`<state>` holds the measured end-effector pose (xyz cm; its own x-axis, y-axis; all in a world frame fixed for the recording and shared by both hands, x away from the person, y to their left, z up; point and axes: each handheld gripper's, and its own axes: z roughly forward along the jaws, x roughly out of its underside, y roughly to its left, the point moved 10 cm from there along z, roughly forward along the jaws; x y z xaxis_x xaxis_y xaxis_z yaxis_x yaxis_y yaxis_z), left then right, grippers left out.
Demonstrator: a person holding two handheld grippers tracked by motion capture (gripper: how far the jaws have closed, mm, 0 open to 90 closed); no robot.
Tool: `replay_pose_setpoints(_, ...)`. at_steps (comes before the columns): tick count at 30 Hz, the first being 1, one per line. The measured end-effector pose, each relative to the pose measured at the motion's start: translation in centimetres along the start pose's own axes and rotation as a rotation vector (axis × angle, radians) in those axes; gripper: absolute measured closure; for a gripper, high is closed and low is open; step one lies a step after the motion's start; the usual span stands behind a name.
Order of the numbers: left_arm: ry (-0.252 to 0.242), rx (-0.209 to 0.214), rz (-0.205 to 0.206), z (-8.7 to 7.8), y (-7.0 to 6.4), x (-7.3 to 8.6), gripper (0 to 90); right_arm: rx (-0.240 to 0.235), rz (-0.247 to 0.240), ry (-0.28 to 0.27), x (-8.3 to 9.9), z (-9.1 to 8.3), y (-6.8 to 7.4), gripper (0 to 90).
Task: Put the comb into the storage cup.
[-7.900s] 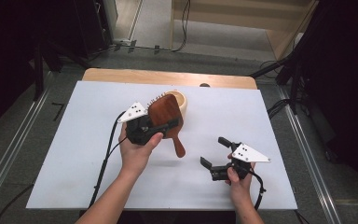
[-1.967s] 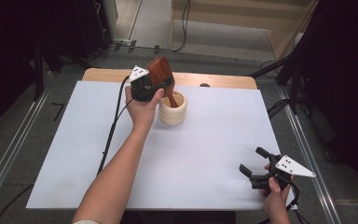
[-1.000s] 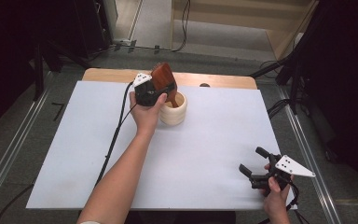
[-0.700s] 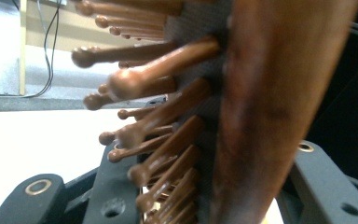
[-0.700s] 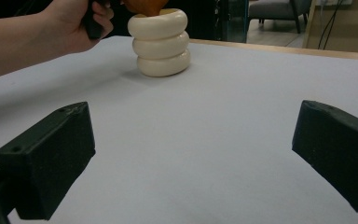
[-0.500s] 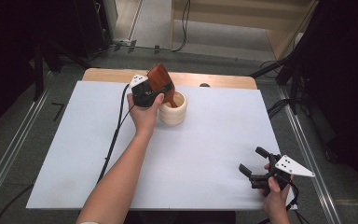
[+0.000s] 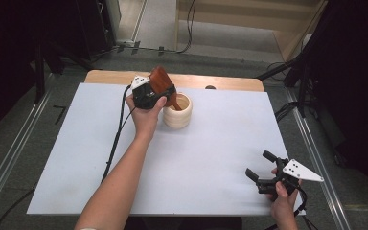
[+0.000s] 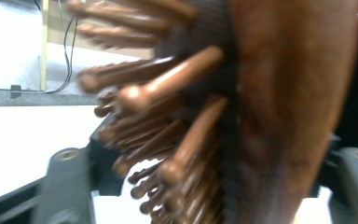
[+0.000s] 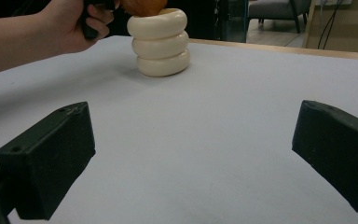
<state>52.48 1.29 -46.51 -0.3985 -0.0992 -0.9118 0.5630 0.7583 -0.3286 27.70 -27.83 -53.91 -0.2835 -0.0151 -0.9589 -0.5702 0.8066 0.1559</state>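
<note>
At far centre of mat, I see left gripper (image 7: 154,96) clamp brush (image 7: 161,82) head-up, handle down inside cup (image 7: 178,110), for standing it. Right gripper (image 7: 264,173) wide, idle near right.

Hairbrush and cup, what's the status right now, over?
Left gripper shut on the hairbrush, handle dipped in the cream cup. Right gripper open, resting near the table's front corner. Nothing in the way.
</note>
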Motion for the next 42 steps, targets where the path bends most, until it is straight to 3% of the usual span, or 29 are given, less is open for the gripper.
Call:
replay_pose_setpoints(7,0.033,0.024,0.014,0.0,-0.1,0.5,11.4,-0.002,0.004,-0.001,0.0,0.0,0.0,0.0)
replay_pose_setpoints(10,0.036,0.024,0.015,-0.2,0.0,0.4,0.2,-0.003,0.0,-0.002,0.0,0.0,0.0,0.0)
replay_pose_setpoints(19,0.031,0.031,0.07,-1.0,-0.2,0.4,0.0,-0.002,-0.001,0.003,0.0,0.0,0.1,0.0)
replay_pose_setpoints(22,0.044,0.016,0.093,-1.1,-0.1,0.6,0.0,-0.003,-0.001,0.005,0.1,0.0,0.1,0.0)
replay_pose_setpoints(42,0.047,0.003,0.12,-3.5,0.8,0.5,0.0,0.013,-0.015,0.002,0.1,0.2,0.0,0.0)
